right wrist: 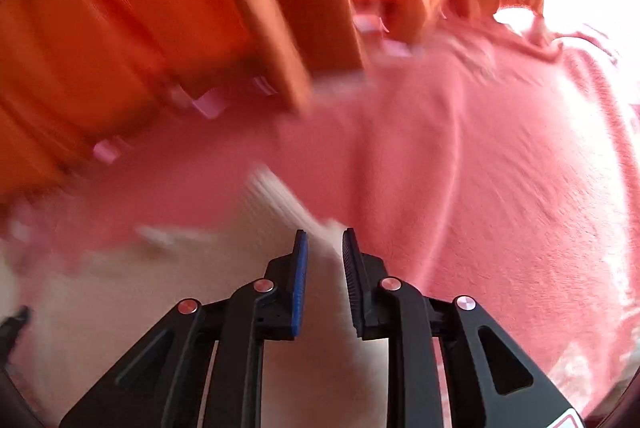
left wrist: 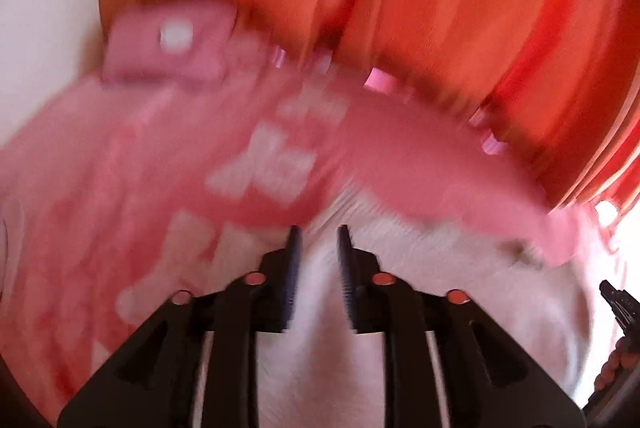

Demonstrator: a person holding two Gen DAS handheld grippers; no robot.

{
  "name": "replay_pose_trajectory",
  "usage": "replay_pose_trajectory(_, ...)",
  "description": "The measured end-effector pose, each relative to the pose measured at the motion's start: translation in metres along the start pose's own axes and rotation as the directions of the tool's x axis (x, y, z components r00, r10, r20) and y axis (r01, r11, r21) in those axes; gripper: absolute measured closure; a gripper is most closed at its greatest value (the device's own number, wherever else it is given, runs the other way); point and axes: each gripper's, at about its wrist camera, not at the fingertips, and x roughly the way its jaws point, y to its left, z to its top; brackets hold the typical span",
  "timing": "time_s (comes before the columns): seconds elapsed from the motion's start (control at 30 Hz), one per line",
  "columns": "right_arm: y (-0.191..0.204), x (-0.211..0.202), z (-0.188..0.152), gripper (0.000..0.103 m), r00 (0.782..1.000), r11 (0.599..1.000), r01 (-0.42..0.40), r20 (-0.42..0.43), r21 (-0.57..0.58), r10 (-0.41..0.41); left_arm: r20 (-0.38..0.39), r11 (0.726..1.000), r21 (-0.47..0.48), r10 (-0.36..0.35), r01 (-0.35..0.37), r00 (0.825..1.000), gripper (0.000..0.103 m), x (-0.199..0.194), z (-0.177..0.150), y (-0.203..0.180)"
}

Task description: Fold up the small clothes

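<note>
Left wrist view: I see my left gripper with its jaws narrowly apart and nothing between them, only pale surface showing through the gap.
Right wrist view: my right gripper stands the same way, a narrow gap, pads bare, gripping nothing that I can see.
Garment position: the pink garment lies ahead of and to the left of the left fingers; from the right gripper it spreads ahead and to the right. Its near edge sits just beyond both sets of fingertips.
Long axis: it runs across both views, side to side, roughly square to the way my fingers point.
Nearer hand: neither clearly; both tips look just short of the hem, so I judge the next pinch suits both hands at once.
Surface: a white tabletop, matte, slightly textured.
Fabric: soft knit, limp, with pale printed patches and a small white label on a folded-over part.
Backdrop: an orange curtain hanging in deep pleats behind the table.
Clarity: both pictures are heavily smeared, so fine folds and the exact hem line I cannot tell.
</note>
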Motion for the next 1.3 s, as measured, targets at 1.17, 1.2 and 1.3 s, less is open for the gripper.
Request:
replay_pose_trajectory(1.17,-0.029,0.05,0.016,0.044,0.974,0.985,0.161,-0.171,0.067,-0.148,-0.118,0.999,-0.038,0.018,-0.022,0.993,0.022,0.032,-0.011,0.015)
replay_pose_trajectory(1.2,-0.027,0.062,0.015,0.044,0.968,0.983,0.178,-0.188,0.043,-0.167,-0.138,0.999,-0.045,0.021,-0.028,0.99,0.022,0.044,-0.013,0.018)
replay_pose_trajectory(1.3,-0.028,0.067,0.014,0.044,0.968,0.988,0.156,-0.198,0.001,-0.153,-0.198,0.997,-0.053,0.039,-0.051,0.979,0.03,0.071,-0.023,0.021)
